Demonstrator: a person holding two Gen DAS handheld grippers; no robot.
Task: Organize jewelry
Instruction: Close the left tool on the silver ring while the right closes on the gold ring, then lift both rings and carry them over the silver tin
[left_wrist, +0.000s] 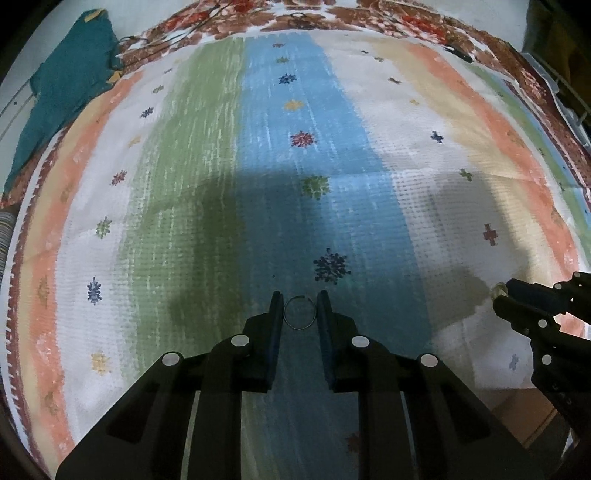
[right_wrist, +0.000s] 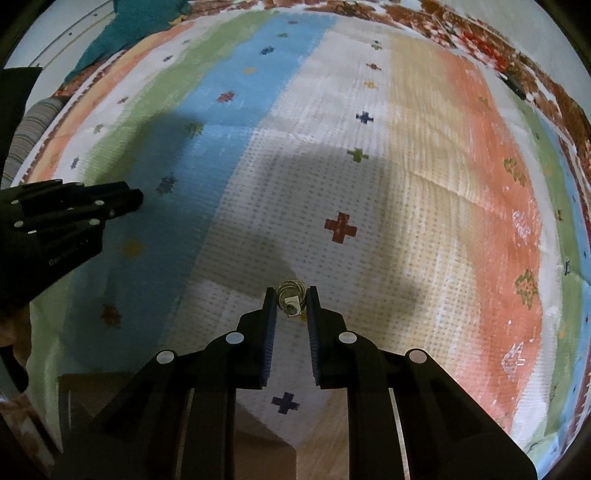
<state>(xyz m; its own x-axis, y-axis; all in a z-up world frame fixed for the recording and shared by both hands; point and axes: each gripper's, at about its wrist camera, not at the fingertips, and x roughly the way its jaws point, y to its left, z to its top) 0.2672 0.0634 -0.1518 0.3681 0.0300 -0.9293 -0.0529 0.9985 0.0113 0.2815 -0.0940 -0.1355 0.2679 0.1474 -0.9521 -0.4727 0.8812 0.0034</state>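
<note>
A thin dark metal ring (left_wrist: 299, 312) sits between the fingertips of my left gripper (left_wrist: 299, 301), pinched from both sides above the blue stripe of the cloth. My right gripper (right_wrist: 291, 298) is shut on a gold ring with a white stone (right_wrist: 291, 297), held over the white stripe. In the left wrist view the right gripper (left_wrist: 501, 293) shows at the far right with the gold ring (left_wrist: 498, 288) at its tips. In the right wrist view the left gripper (right_wrist: 138, 201) shows at the left; its ring is hidden there.
A striped, flower-patterned cloth (left_wrist: 207, 155) covers the surface, with a brown floral border (left_wrist: 417, 26) at the far edge. A teal fabric item (left_wrist: 62, 92) lies at the far left. A wooden floor (right_wrist: 332, 435) shows below the cloth's near edge.
</note>
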